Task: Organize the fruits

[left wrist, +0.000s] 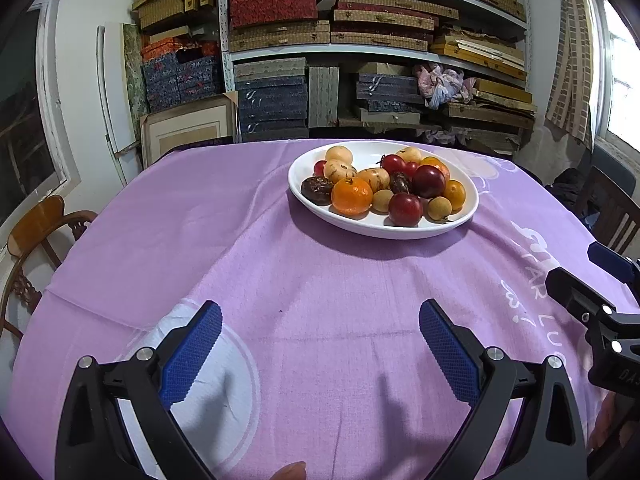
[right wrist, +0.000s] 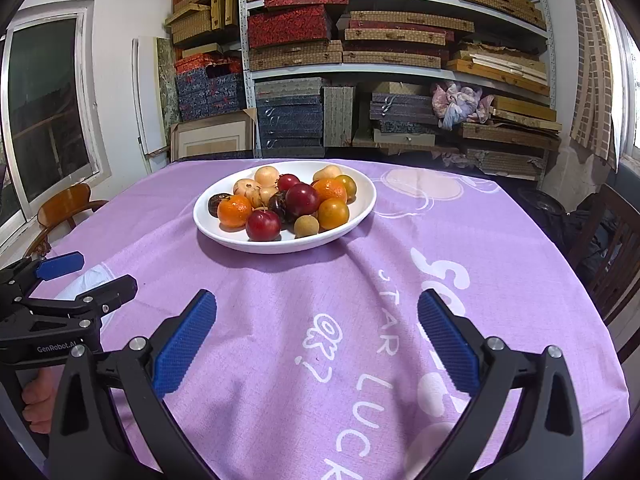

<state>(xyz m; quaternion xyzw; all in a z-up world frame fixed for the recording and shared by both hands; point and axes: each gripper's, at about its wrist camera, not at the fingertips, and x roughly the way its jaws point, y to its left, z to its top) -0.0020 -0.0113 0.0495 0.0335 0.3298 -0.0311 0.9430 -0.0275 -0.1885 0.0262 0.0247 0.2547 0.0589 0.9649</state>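
Observation:
A white oval plate (left wrist: 404, 231) (right wrist: 224, 234) sits on the far half of the purple tablecloth, piled with several fruits: an orange mandarin (left wrist: 351, 196) (right wrist: 235, 210), red plums (left wrist: 405, 209) (right wrist: 263, 225), tan loquats (left wrist: 339, 155) and small brown longans (right wrist: 306, 226). My left gripper (left wrist: 320, 320) is open over bare cloth, well short of the plate, nothing between its blue pads. My right gripper (right wrist: 316, 314) is also open and empty, near the front of the table. Each gripper shows at the edge of the other's view.
The purple tablecloth (left wrist: 320, 280) with white lettering (right wrist: 384, 344) covers a round table. Wooden chairs stand at the left (left wrist: 36, 232) and the right (right wrist: 612, 248). Shelves stacked with boxes (left wrist: 360, 40) fill the back wall. A hand (right wrist: 38, 404) holds the left gripper.

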